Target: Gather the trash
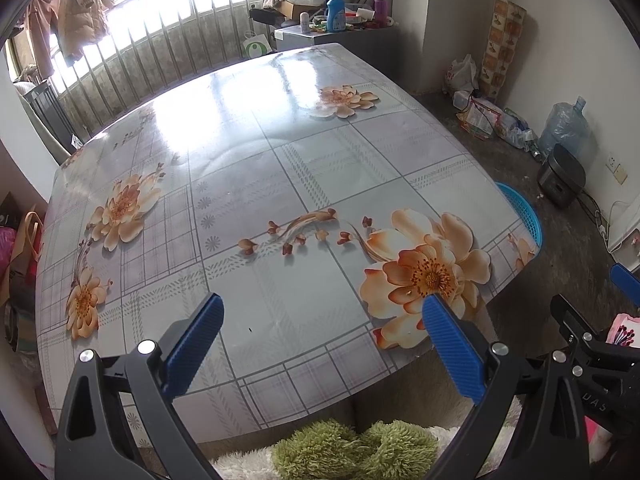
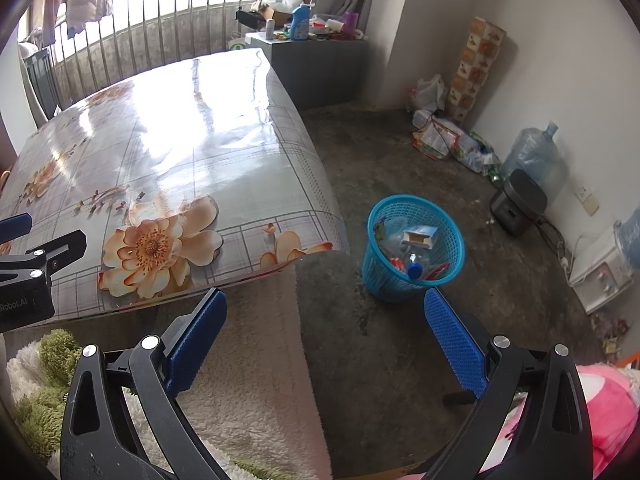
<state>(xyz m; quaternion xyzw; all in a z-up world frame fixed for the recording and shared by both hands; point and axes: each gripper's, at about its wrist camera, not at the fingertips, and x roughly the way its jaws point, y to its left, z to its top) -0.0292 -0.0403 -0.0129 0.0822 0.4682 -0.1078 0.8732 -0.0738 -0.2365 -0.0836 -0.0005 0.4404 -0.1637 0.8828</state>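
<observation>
Two wide-open tools, left tool (image 1: 322, 310) and right tool (image 2: 326, 306), one blue basket (image 2: 378, 276)

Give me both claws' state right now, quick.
Left claw: open, empty, above the table.
Right claw: open, empty, over the floor near the blue basket.

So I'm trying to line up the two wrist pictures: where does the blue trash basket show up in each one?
Left wrist view: only a slice of the blue trash basket shows, at the right, behind the table's edge.
Right wrist view: the blue trash basket stands in full right of centre on the floor, holding trash.
Shared landmark: the big orange flower printed on the tablecloth, at the table corner nearest the basket.
</observation>
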